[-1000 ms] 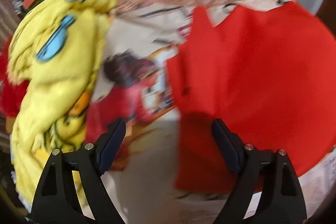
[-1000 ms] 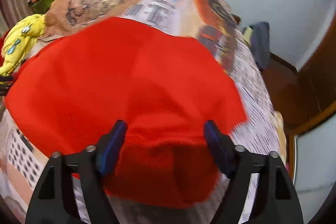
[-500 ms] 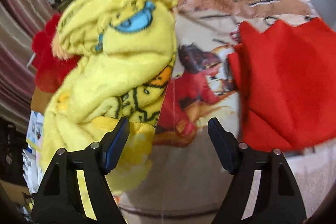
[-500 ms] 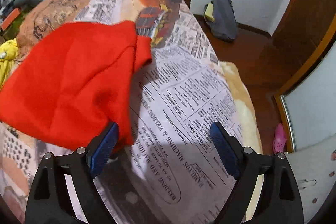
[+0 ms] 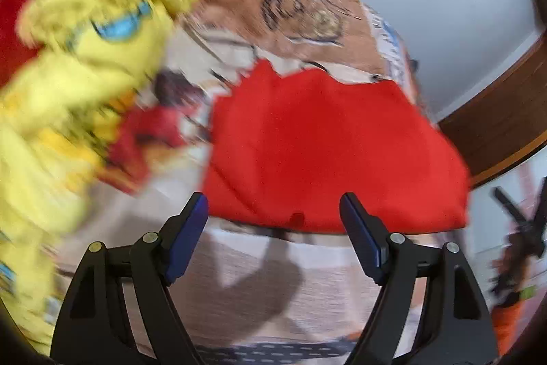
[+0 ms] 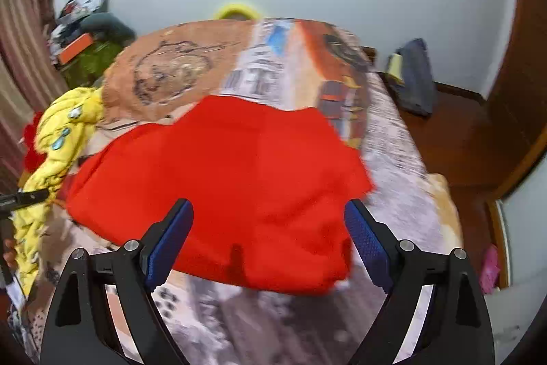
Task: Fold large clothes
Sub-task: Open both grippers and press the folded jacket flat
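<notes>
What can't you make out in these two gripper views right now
- Yellow garment: left wrist view, motion blur smears its print.
- Red garment: both views, folded over itself, so what kind of clothing it is stays hidden.
- Dark object at the right edge: left wrist view, blurred and cut off.

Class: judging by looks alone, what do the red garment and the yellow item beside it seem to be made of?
Red garment: probably soft matte fleece or knit; no shine, rounded folds. Yellow item: apparently fluffy plush, with a fuzzy, tufted surface and printed cartoon eyes.
</notes>
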`<state>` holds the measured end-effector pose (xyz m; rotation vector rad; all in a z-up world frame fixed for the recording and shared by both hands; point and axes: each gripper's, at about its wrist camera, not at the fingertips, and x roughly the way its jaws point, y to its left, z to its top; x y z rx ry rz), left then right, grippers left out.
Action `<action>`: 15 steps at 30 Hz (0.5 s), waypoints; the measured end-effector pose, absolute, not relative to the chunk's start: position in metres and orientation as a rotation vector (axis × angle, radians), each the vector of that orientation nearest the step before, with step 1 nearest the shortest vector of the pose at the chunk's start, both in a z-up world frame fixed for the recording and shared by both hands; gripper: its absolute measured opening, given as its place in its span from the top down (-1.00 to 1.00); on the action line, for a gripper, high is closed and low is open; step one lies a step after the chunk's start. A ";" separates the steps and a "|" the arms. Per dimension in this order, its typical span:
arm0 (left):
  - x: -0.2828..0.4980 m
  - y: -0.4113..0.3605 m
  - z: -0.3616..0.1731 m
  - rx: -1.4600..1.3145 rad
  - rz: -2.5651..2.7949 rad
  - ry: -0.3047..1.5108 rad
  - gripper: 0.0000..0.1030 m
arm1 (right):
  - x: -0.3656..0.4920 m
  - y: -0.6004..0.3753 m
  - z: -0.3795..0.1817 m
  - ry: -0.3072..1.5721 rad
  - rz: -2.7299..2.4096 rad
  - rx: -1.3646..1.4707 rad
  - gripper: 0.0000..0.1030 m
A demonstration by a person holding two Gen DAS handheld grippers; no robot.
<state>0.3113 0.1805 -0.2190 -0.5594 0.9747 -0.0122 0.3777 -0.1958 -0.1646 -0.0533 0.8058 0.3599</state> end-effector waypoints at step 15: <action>0.339 0.168 -0.284 -0.947 -0.223 0.959 -0.52 | 0.405 -0.119 -0.237 0.976 0.459 -0.095 -0.73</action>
